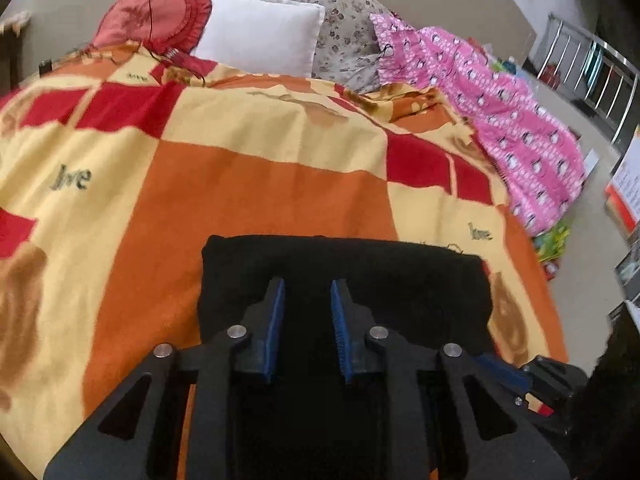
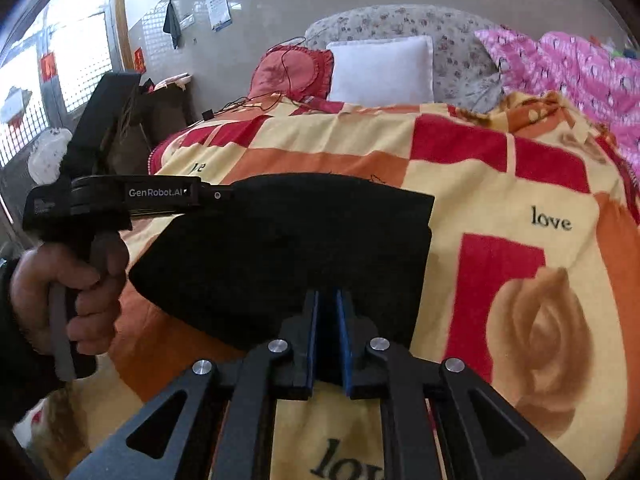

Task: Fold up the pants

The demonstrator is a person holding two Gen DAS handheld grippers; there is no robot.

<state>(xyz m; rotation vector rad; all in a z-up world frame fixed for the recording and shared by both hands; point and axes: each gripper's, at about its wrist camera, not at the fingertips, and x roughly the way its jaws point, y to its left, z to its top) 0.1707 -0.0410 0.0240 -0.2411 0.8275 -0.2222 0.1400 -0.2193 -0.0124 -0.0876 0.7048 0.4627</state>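
The black pants (image 1: 344, 280) lie folded into a compact block on the near part of a bed, on top of a checked blanket (image 1: 248, 184) in orange, yellow and red printed with the word "love" and rose shapes. In the left wrist view the left gripper (image 1: 307, 308) hangs over the near half of the pants, its blue pads (image 1: 276, 312) standing a narrow gap apart; black cloth shows in the gap, but whether it is pinched or merely lying beneath cannot be told. In the right wrist view the right gripper (image 2: 327, 316) sits at the near edge of the pants, its blue pads (image 2: 313, 332) drawn close together with dark cloth between them; it appears clamped on the pants' edge. The same view shows the left gripper from the side, its fingertips hidden where they meet the far left corner of the pants, and the person's left hand (image 2: 68, 292) wrapped round its handle. The far edge of the pants is straight and the right corner square. At the head of the bed sit a white pillow (image 1: 260, 32), a red cushion (image 1: 156, 20) and a floral pillow (image 1: 344, 28). A pink patterned cloth (image 1: 500, 112) lies along the bed's right side, well apart from the pants.
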